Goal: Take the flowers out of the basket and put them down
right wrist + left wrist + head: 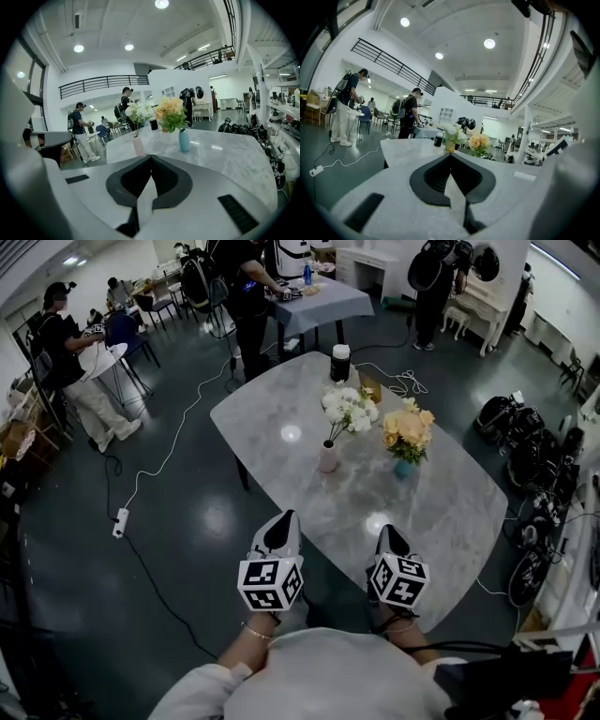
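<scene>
On the grey marble table [450,521] a bunch of white flowers [349,411] stands in a pink vase [328,458]. Next to it are yellow-orange flowers [409,427] in a blue vase [403,468]. Behind them lies a small brown thing [371,388]; I cannot tell whether it is a basket. My left gripper [282,519] and right gripper [392,532] hover at the table's near edge, both shut and empty, well short of the vases. The left gripper [450,155] faces the white flowers [453,133]. The right gripper [151,157] faces the blue vase [183,139] and the pink vase [138,146].
A black cylinder with a white top [339,362] stands at the table's far end. Cables and a power strip [120,522] trail over the dark floor at the left. Black bags [525,442] lie at the right. Several people [80,371] stand by tables further back.
</scene>
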`<action>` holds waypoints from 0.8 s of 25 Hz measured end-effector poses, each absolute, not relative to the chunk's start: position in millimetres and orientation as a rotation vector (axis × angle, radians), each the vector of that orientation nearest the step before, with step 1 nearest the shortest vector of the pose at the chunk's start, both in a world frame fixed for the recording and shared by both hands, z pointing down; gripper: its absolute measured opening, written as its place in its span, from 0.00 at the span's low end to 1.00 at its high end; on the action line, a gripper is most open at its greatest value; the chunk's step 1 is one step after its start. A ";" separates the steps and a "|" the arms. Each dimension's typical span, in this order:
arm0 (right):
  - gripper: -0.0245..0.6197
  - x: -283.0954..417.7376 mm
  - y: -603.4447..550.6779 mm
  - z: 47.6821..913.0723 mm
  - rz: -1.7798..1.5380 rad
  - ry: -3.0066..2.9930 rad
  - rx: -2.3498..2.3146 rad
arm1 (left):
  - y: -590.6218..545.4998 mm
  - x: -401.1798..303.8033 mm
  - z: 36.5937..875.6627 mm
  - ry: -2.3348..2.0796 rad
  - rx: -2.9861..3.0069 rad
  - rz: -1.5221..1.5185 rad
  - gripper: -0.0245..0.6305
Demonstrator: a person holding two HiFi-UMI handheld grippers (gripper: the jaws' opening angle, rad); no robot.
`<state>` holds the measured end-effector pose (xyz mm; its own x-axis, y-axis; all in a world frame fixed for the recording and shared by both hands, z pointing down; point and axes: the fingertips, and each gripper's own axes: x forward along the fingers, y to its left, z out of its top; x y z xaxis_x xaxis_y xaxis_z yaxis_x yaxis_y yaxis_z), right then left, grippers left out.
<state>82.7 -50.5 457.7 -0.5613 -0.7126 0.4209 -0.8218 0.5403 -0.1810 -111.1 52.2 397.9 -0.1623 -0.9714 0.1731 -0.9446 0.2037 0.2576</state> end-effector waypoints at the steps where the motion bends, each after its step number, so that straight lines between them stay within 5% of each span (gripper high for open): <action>1: 0.05 77.0 -55.6 457.6 0.523 -2.478 1.283 | 45.3 -118.1 397.3 -2.179 1.813 -0.129 0.05; 20: 0.05 15.1 -104.7 460.8 0.576 -2.344 1.499 | -49.2 -191.1 417.7 -1.931 1.988 -0.065 0.05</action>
